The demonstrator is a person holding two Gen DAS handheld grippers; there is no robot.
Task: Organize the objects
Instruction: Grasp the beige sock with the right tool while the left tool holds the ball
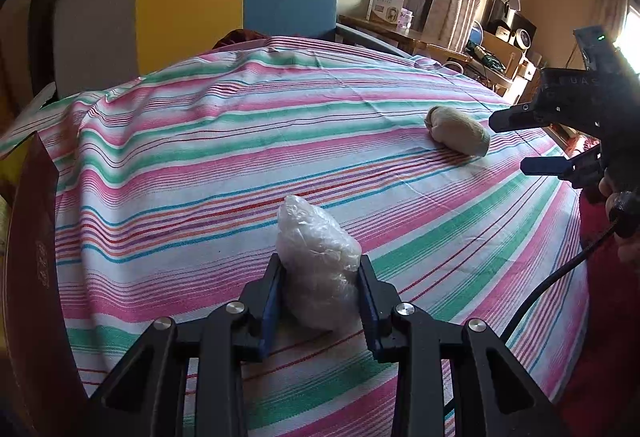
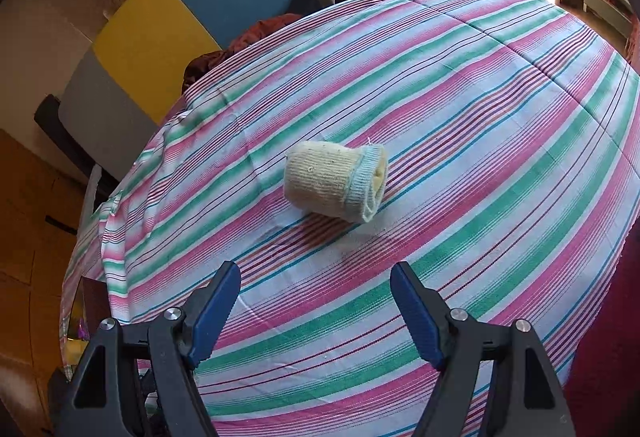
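My left gripper (image 1: 320, 269) is shut on a crumpled clear plastic bag (image 1: 316, 257), held just above the striped cloth (image 1: 200, 157). A rolled cream sock with a pale blue cuff (image 2: 334, 181) lies on the cloth ahead of my right gripper (image 2: 316, 277), which is open and empty a short way in front of it. In the left wrist view the sock (image 1: 458, 131) lies at the right, with the right gripper (image 1: 516, 143) open just beside it.
A dark red box (image 1: 36, 257) stands at the left edge of the bed. A chair with grey, yellow and blue panels (image 1: 192, 1) stands behind the bed. A wooden desk with a box (image 1: 386, 3) is at the back right.
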